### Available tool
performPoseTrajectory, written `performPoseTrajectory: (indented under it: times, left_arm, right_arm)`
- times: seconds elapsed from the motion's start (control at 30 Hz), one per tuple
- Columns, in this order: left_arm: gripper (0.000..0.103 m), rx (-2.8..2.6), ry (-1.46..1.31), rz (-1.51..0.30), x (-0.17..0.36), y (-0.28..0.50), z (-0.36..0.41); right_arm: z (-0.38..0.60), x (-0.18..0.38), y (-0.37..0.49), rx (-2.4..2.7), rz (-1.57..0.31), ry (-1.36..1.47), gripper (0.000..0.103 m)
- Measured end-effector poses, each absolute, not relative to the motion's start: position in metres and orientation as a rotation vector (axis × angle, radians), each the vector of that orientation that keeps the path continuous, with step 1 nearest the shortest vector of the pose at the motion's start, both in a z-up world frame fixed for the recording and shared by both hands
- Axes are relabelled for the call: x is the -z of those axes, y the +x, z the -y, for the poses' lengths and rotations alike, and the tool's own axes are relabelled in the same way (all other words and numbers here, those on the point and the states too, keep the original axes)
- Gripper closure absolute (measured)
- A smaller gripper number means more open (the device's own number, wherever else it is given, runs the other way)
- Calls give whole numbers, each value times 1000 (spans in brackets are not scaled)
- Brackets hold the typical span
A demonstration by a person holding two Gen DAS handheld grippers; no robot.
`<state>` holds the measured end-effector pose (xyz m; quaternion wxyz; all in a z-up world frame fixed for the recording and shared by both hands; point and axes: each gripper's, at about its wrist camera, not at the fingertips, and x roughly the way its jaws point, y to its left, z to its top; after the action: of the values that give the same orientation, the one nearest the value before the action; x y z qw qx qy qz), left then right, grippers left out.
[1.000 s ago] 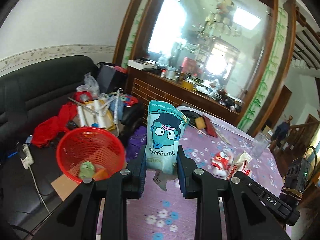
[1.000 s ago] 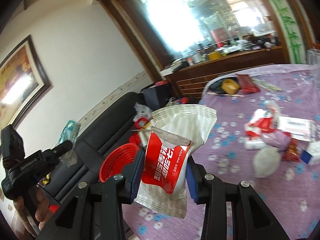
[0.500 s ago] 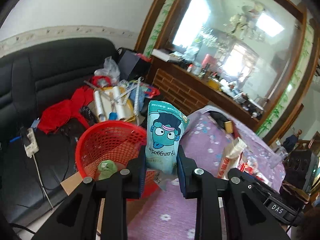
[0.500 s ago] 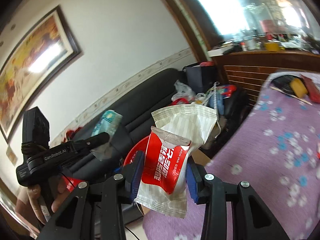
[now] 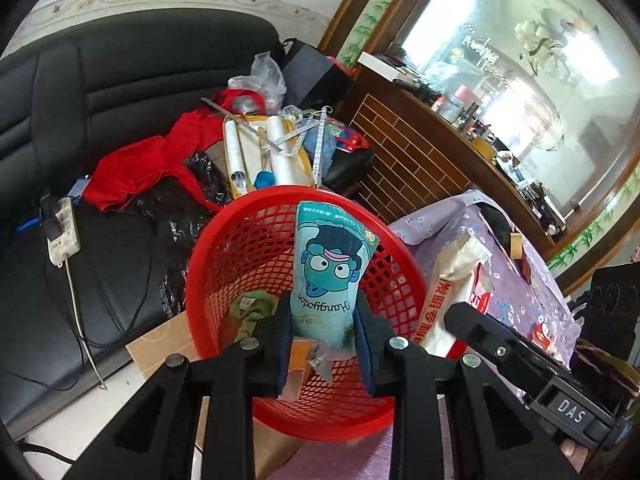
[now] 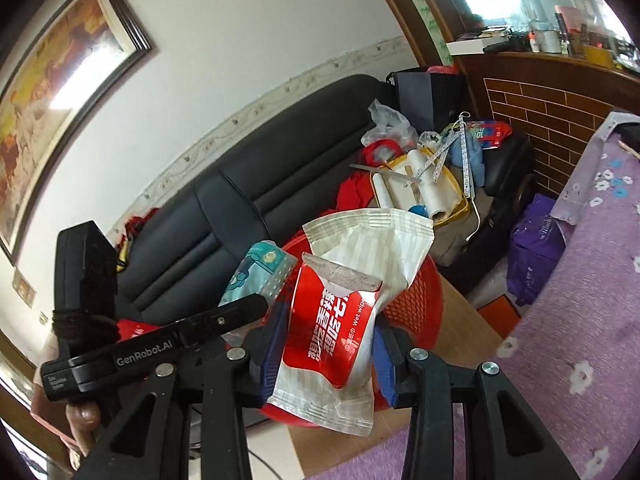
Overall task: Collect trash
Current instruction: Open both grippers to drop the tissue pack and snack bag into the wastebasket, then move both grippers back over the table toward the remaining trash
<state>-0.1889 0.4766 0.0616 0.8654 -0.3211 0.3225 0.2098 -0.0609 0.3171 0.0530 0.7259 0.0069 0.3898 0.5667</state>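
Now, entry for this moment:
Change: over the last second both grippers travelled from above the purple tablecloth [image 6: 580, 320] to the red basket [image 5: 256, 240], which filled the near field in both views.
Left gripper [image 5: 323, 342]: jaws clamped on the teal cartoon pouch [image 5: 330, 276], held upright over the basket's mouth.
Right gripper [image 6: 330, 354]: jaws closed on the red-and-white wet-wipe packet [image 6: 340, 320], just right of the pouch, over the basket's near rim.
Basket contents: green crumpled scrap [image 5: 252, 308] on the mesh floor.
Meaning: transport looked finished; both items seemed placed for release, the pouch more centred.
Risk: packet could catch the rim.
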Motion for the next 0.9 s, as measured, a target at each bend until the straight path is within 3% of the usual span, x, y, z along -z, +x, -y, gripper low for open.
performPoseTrajectory:
  times: [0.1,0.17,0.2,0.23,0.3,0.5,0.63,0.9]
  left_arm:
    - [70,-449,-661,-675,-61,-190,-477]
    - [65,-462,-652,-679,-61,-191,-477]
    - [63,-469,-651,-668,-61,-192,-478]
    - [56,-472,-648,-662,-62,-193,-477]
    - [52,-489,-649,-660,-63,-193,-478]
    - [51,-501,-616,-649,-78,-195,-451]
    - [36,-475,-518,-597,-107,-199,-400]
    - [35,-287,-407,-552,-144,-191,-288]
  right_arm:
    - [-329,-49,-56,-1246,-881,20,58]
    - [-334,-45,-54,-1249,-894,24,49]
    - [-334,-44,-54,-1250,-897,25,40]
    - [-333,-44,-53,-1245,-901,35,35]
    - [-330,-44,-50,-1252,-910,66,32]
    - [-282,-60,-43,-1220,-928,200,32]
    - [-226,-80,-54,-1187,-865,250,29]
    - [-100,-105,-72,-1111,-755,370,25]
